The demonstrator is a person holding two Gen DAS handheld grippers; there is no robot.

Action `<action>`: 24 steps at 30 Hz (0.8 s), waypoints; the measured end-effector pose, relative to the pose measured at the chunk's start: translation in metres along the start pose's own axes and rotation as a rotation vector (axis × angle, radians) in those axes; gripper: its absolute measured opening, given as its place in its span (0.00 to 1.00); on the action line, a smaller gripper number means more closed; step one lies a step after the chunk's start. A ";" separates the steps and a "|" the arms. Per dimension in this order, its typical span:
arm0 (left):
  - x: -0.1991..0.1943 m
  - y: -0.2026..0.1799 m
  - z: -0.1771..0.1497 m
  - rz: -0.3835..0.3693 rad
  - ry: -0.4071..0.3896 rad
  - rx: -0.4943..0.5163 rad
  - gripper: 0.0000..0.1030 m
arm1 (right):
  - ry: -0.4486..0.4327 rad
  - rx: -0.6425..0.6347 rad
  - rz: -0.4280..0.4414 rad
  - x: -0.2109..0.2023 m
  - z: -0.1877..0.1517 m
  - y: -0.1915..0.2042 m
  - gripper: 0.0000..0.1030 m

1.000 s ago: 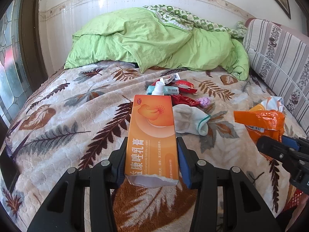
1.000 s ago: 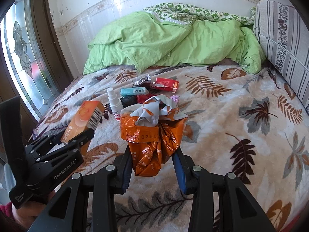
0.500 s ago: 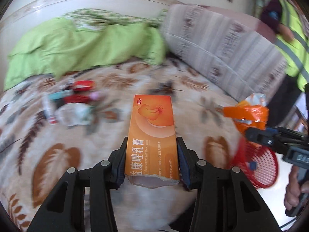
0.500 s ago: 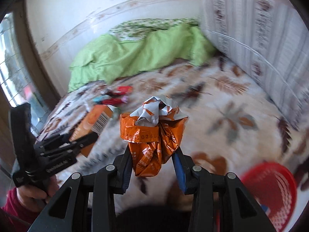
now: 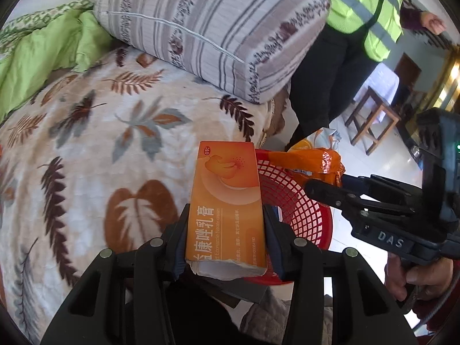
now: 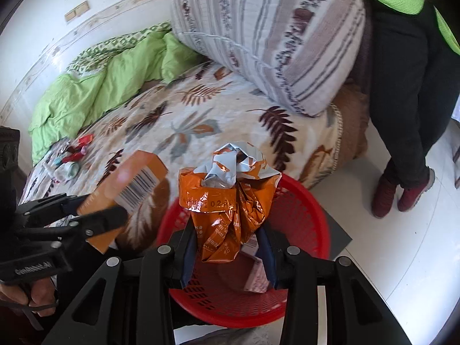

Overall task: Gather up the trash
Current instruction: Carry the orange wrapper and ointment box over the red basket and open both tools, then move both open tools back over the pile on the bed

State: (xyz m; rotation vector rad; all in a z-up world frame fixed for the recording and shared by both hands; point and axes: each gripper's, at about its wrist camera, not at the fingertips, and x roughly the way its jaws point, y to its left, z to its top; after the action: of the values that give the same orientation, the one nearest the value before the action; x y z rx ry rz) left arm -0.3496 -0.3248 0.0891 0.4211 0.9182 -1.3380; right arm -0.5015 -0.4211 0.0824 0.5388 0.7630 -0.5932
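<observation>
Both black plastic tools have blue pads, silver screws and white lettering.

orange box, crumpled orange wrapper, red basket

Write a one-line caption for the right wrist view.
Right gripper holds crumpled orange wrapper above red basket; left gripper holds orange box nearby.

A bed under a cream leaf-print blanket fills the room's corner, a rumpled green quilt piled against the white wall. A striped grey cushion lies along the bed's edge. The floor is pale tile; a wooden stool stands beyond in daylight.
</observation>
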 end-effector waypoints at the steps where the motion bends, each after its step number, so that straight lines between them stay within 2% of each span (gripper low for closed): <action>1: 0.004 -0.002 0.003 -0.008 0.013 -0.004 0.43 | 0.004 0.003 -0.007 0.001 0.000 -0.003 0.40; 4: 0.018 -0.007 0.011 -0.018 0.028 -0.015 0.46 | 0.022 0.014 -0.022 0.008 0.000 -0.011 0.42; 5: 0.021 -0.008 0.013 -0.021 0.041 -0.017 0.57 | 0.025 0.016 -0.024 0.011 0.000 -0.014 0.43; 6: 0.023 -0.008 0.014 -0.020 0.042 -0.024 0.68 | 0.031 0.013 -0.028 0.013 0.000 -0.016 0.49; 8: 0.020 -0.006 0.014 -0.023 0.027 -0.040 0.69 | 0.035 0.025 -0.047 0.014 0.000 -0.020 0.53; 10: 0.014 -0.003 0.014 -0.019 0.012 -0.047 0.69 | 0.030 0.023 -0.040 0.013 -0.002 -0.021 0.53; 15: -0.017 0.022 0.009 0.045 -0.052 -0.096 0.69 | 0.016 0.006 -0.023 0.010 0.003 -0.012 0.53; 24: -0.073 0.086 -0.015 0.189 -0.121 -0.182 0.69 | 0.019 -0.105 0.078 0.031 0.024 0.058 0.53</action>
State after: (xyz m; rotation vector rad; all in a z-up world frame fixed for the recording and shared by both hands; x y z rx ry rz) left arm -0.2701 -0.2480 0.1157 0.2764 0.8686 -1.0857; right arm -0.4334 -0.4042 0.0865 0.4758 0.7827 -0.4736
